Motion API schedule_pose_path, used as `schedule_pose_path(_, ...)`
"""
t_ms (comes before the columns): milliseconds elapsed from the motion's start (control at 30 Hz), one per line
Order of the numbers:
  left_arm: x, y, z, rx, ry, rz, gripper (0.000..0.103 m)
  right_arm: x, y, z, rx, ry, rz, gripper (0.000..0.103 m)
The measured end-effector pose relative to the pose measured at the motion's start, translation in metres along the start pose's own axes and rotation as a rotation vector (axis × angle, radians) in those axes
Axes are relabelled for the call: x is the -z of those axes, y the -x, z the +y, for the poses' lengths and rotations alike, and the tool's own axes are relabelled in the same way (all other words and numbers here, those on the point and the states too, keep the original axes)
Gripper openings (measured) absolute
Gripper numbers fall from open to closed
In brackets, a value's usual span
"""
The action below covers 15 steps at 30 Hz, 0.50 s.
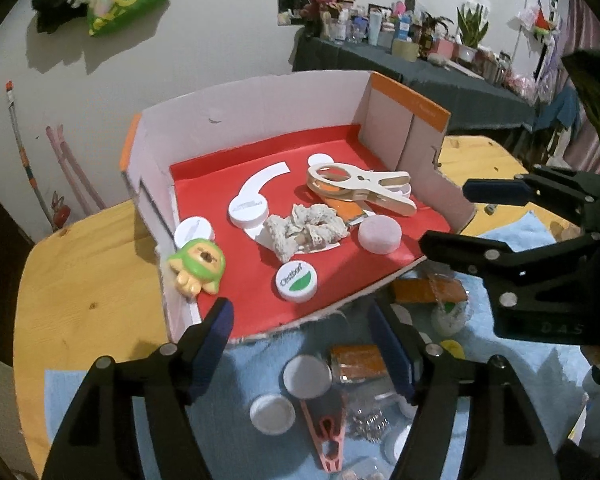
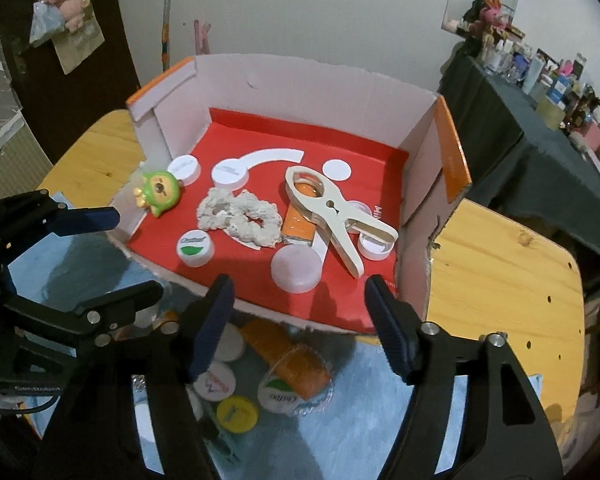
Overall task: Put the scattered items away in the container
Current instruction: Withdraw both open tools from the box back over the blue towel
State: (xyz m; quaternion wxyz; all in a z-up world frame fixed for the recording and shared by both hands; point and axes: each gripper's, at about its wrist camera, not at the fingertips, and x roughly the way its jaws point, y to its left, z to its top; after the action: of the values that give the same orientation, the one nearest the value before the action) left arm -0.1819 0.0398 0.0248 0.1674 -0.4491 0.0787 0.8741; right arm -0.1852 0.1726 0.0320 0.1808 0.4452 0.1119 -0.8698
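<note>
Trouble could come at the white cardboard box with red floor (image 2: 420,168): both claws (image 1: 300,344) (image 2: 296,320) hang released, maybe bumping its low front edge.

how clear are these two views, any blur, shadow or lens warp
Left wrist view: fisheye bends the cardboard box walls, corners vignette black, and the left gripper shades the blue mat. Right wrist view: same warp, a dark shadow on the mat under the right gripper; the clothespin stays sharp.
</note>
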Motion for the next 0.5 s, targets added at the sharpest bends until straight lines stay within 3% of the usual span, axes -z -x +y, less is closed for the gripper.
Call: schedule_pose_path(500, 0.030, 0.034, -0.002, 0.023, 0.059, -0.067, 0.087, 0.033, 0.028, 0.023, -0.031, 0.017, -0.059, 0.071)
